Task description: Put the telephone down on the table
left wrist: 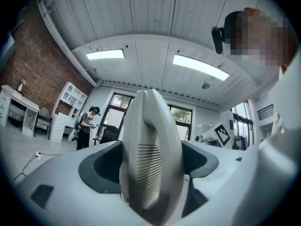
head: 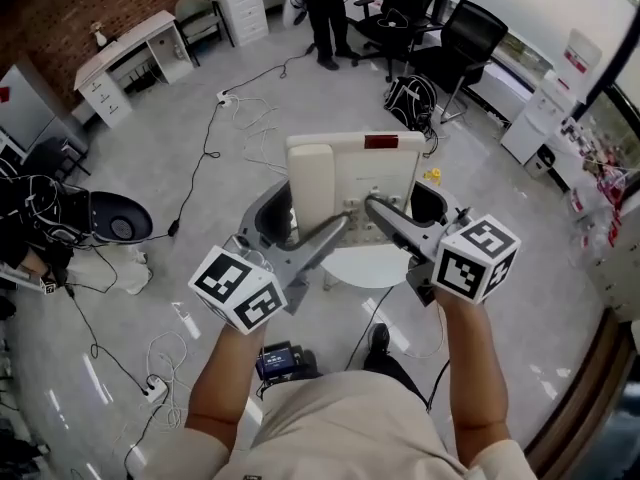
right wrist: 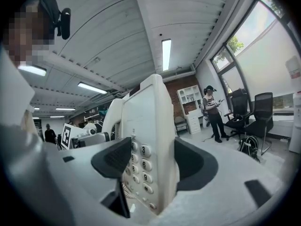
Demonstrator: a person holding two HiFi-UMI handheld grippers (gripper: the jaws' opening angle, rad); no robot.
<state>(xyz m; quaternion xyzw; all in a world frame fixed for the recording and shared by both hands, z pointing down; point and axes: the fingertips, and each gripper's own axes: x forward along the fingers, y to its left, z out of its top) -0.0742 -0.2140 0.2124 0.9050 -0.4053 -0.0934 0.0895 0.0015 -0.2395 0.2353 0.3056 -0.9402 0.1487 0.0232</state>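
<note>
A cream desk telephone (head: 352,171) with a red label on its top edge is held in the air between both grippers, its handset (head: 311,180) resting on its left side. My left gripper (head: 338,226) is shut on the handset (left wrist: 151,159), which fills the gap between the jaws in the left gripper view. My right gripper (head: 374,206) is shut on the phone's keypad side (right wrist: 143,161), where the number keys face the left jaw. Below the phone stands a small round white table (head: 367,267).
A person (head: 326,13) stands at the far end of the grey floor near black office chairs (head: 468,34) and a black backpack (head: 411,99). A white desk (head: 133,56) is at the back left. Cables (head: 248,120) and a power strip (head: 155,388) lie on the floor.
</note>
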